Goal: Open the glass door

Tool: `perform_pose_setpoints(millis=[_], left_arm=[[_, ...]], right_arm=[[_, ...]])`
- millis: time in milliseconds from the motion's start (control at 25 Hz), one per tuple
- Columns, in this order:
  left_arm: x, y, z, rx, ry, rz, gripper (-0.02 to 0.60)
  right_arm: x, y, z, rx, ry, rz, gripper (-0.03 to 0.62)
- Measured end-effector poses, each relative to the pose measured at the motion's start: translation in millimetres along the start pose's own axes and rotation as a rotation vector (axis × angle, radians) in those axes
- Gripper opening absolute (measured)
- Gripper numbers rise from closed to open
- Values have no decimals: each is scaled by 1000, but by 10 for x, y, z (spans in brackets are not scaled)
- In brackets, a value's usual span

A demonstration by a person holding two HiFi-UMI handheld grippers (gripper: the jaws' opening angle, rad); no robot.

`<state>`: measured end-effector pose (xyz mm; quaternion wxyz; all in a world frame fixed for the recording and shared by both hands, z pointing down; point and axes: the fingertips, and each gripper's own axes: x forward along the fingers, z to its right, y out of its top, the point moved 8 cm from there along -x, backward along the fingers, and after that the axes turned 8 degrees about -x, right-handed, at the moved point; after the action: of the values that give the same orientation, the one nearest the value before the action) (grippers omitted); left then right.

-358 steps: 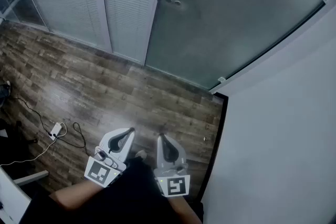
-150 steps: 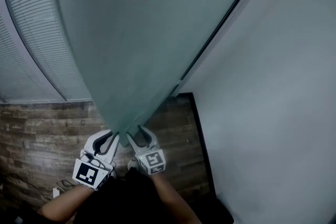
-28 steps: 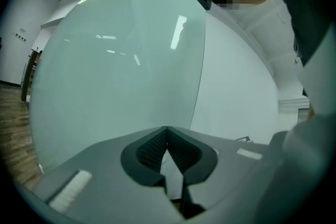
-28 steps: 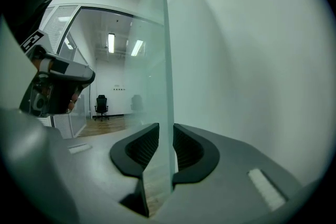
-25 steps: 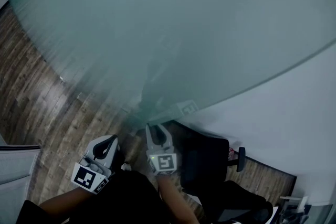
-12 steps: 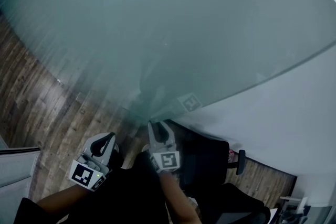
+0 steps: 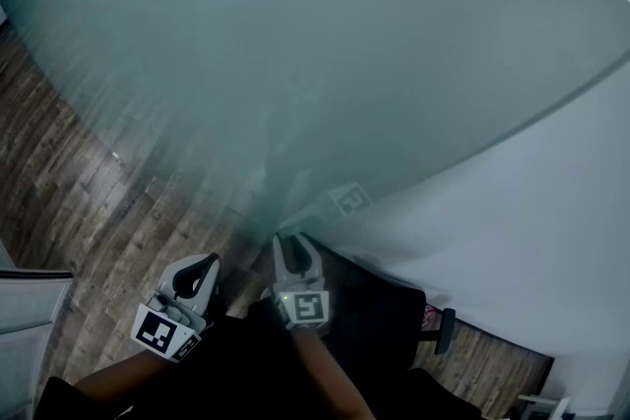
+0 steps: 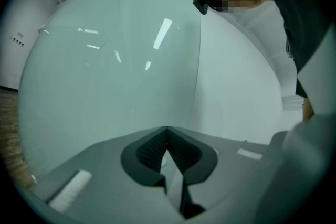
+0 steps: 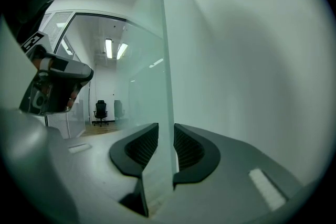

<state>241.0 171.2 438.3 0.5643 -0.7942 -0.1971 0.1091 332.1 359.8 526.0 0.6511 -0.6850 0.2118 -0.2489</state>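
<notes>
The right gripper (image 9: 166, 136) clamped the free edge of the frosted, pale-green glass door (image 9: 156, 50) between its fingers; the fingers of the left gripper (image 8: 167, 136) were closed together, empty.

The grey left claw (image 8: 167, 135), jaws closed together and empty, faces the frosted pale-green glass door (image 8: 110, 71) beside a white wall (image 8: 236, 86).

It was probably an office: a frosted glass door (image 7: 345, 34), a swivel chair (image 9: 100, 111) at middle left, ceiling strip lights (image 9: 109, 48).
</notes>
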Motion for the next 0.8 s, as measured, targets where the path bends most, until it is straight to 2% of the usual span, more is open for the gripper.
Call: perform_pose_setpoints(millis=[360,520,800], left_arm=[[183,-7,7,6,24,46,0],[266,36,2,13,8,92,0],[327,34,-63,-1,48,95,0]], right_arm=[[162,-35,237,-31,32,-18,94],[219,-121,314,-38,39,-44,89],[272,-105,410,-64,33,-55,91]])
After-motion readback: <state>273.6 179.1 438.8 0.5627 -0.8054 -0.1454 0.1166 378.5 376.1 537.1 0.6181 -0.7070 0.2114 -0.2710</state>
